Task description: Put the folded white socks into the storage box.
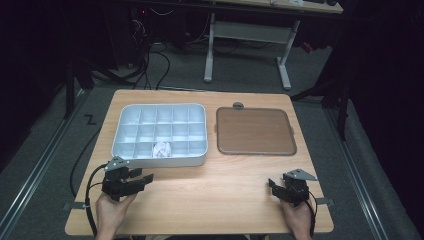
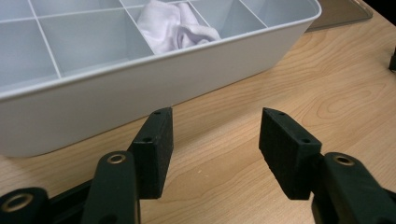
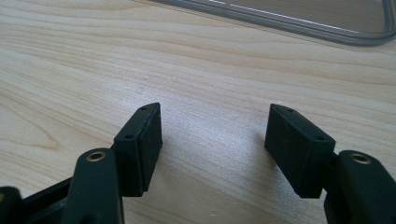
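High view has the left gripper (image 1: pixel 145 177) low over the near-left desk (image 1: pixel 220 195), jaws apart and empty, aimed at the white tray (image 1: pixel 202 152) just beyond, likely to reach the crumpled white cloth (image 1: pixel 161 149) in a near-row compartment. Right gripper (image 1: pixel 271 184), also spread and empty, waits near-right, with the brown lid (image 1: pixel 255 131) lying flat beyond it.

A brown lid (image 1: pixel 255 131) lies flat on the wooden table (image 1: pixel 210 195).

Bare table (image 1: pixel 210 195) between grippers; tray (image 1: pixel 150 159) wall blocks left gripper (image 2: pixel 215 140) ahead.
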Demonstrator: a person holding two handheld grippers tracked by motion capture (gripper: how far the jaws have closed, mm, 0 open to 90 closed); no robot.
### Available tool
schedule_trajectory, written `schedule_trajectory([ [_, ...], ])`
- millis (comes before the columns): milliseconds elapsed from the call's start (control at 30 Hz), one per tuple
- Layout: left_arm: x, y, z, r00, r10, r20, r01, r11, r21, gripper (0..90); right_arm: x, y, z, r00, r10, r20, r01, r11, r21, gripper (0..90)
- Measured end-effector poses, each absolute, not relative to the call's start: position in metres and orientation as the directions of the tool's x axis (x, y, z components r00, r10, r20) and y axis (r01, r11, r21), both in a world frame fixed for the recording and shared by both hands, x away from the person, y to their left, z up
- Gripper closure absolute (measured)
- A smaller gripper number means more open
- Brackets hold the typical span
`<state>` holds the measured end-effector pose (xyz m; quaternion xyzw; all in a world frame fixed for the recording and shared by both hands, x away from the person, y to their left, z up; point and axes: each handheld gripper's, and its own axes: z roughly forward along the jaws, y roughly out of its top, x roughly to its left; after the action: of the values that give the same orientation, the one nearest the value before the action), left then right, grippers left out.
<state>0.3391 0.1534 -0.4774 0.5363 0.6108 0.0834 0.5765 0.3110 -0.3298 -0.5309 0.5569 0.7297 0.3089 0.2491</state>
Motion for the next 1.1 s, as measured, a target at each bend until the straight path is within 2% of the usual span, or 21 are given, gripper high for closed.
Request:
schedule_trajectory([
  [600,0.341,0.142,-0.494,0.24,0.737,-0.631,0.585,0.409,0.701,42.8,0.311,-0.33,-0.531,-0.256,0.967,-0.02,0.659,0.189,0.728,37.2],
  [1100,0.342,0.13,-0.51,0.242,0.757,-0.608,0.606,0.372,0.704,42.6,0.311,-0.33,-0.531,-0.256,0.966,-0.02,0.659,0.189,0.728,37.1],
])
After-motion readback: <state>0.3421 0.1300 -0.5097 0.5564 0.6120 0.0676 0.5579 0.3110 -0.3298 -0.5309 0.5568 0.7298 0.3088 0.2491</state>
